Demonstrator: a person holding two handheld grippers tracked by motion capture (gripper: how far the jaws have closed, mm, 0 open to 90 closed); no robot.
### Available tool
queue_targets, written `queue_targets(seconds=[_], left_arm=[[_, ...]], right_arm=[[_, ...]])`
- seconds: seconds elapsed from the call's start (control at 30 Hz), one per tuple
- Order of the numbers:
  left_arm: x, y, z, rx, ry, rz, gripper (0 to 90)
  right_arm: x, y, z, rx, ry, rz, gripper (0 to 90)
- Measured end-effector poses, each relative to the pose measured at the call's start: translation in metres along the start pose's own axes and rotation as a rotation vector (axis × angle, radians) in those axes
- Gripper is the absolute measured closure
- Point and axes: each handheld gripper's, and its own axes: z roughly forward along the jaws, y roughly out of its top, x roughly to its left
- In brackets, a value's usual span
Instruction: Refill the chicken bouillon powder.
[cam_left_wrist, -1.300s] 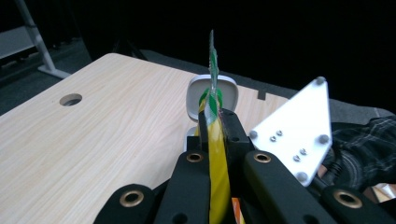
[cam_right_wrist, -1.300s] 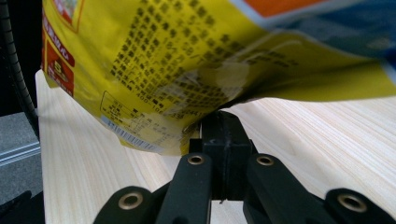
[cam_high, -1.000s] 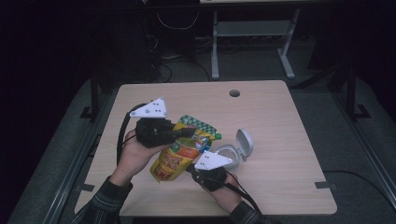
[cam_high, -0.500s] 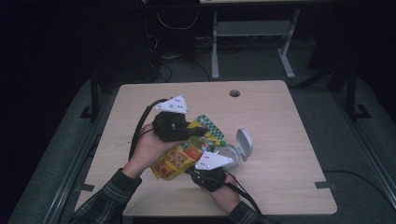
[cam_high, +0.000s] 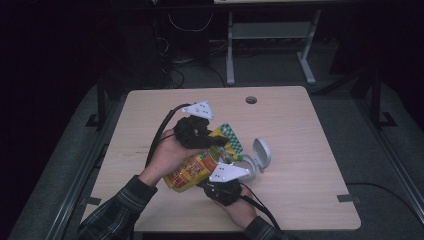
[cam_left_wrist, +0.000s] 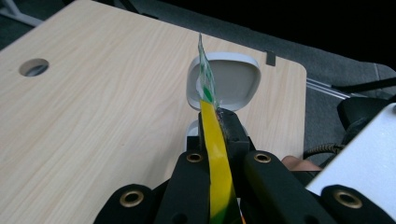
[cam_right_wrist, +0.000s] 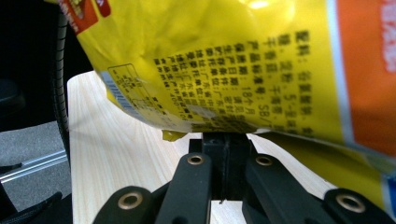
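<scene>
The left gripper (cam_left_wrist: 218, 122) is clamped on the top edge of a yellow and orange plastic snack bag (cam_high: 197, 167), held above the light wooden table (cam_high: 300, 125). The right gripper (cam_right_wrist: 227, 140) has its jaws closed at the bag's lower edge, beside a white round container with an open hinged lid (cam_high: 260, 155).

Two hand-held grippers, both clamped.
Left gripper (cam_high: 216, 141): hand reaching in from lower left, forearm in plaid sleeve, jaws pressed together on the snack bag (cam_high: 197, 167). Right gripper (cam_high: 226, 161): hand at bottom centre, jaws together at the bag's lower edge.
</scene>
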Motion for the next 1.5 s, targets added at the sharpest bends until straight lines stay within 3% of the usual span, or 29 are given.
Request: queue_targets(seconds=[0.4,0.5,0.87,1.23,1.5], left_arm=[[0.003,0.012,0.012,0.071,-0.097,0.069,90.0],[0.003,0.014,0.015,0.098,-0.098,0.09,90.0],[0.002,0.019,0.017,0.132,-0.113,0.074,90.0],[-0.007,0.02,0.004,0.103,-0.112,0.08,90.0],[-0.011,0.016,-0.009,0.089,-0.119,0.099,90.0]], right_arm=[[0.001,0.002,0.0,-0.01,-0.019,-0.001,90.0],[0.002,0.003,0.001,-0.01,-0.029,-0.002,90.0],[0.003,0.007,0.006,-0.023,-0.05,0.001,90.0],[0.003,0.007,0.002,-0.038,-0.077,-0.017,90.0],[0.004,0.005,0.002,-0.017,-0.104,-0.02,90.0]])
